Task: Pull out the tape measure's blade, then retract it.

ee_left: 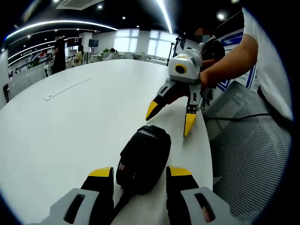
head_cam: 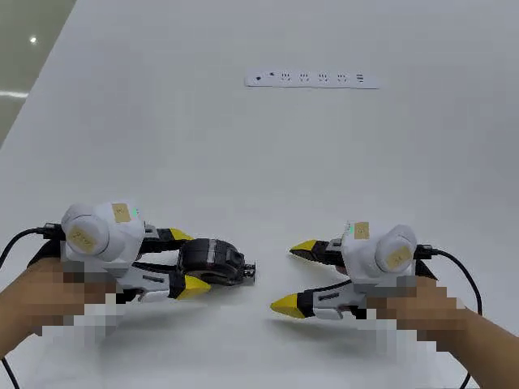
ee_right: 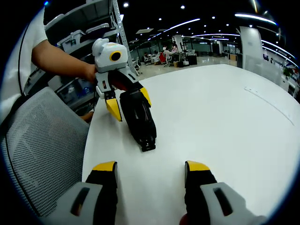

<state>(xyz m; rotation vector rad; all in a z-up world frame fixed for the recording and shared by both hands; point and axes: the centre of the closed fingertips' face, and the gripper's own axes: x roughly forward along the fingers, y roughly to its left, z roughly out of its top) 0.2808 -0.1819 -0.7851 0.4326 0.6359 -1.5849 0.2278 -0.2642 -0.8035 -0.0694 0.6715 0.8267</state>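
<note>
Presently the tape measure (head_cam: 212, 261) lies on the white table (head_cam: 243, 162), with its black case (ee_left: 143, 157) set between the jaws of the left hand-held gripper (head_cam: 190, 259). In the left gripper view the two yellow-tipped jaws sit close against either flank of the case, closed down to its width. This appears to be a grasp, though how firm it is cannot be confirmed. The blade tip (ee_right: 148, 147) projects from the end of the case that faces the right hand-held gripper (head_cam: 293, 276). That gripper is wide open and holds nothing. It hovers near the case but apart from it, jaws pointed at the blade end. A power strip (head_cam: 312, 79) lies well apart, at the far side of the table.

Assessment: the step in hand is the approach to the blade tip, and the blade is not yet drawn. The right gripper should come in low and level, and close on the blade tip itself rather than on the case. The left gripper should press the case down on the table so it cannot slide. The pull should run straight along the blade's line, since a sideways pull would likely kink the blade or twist the case loose.
</note>
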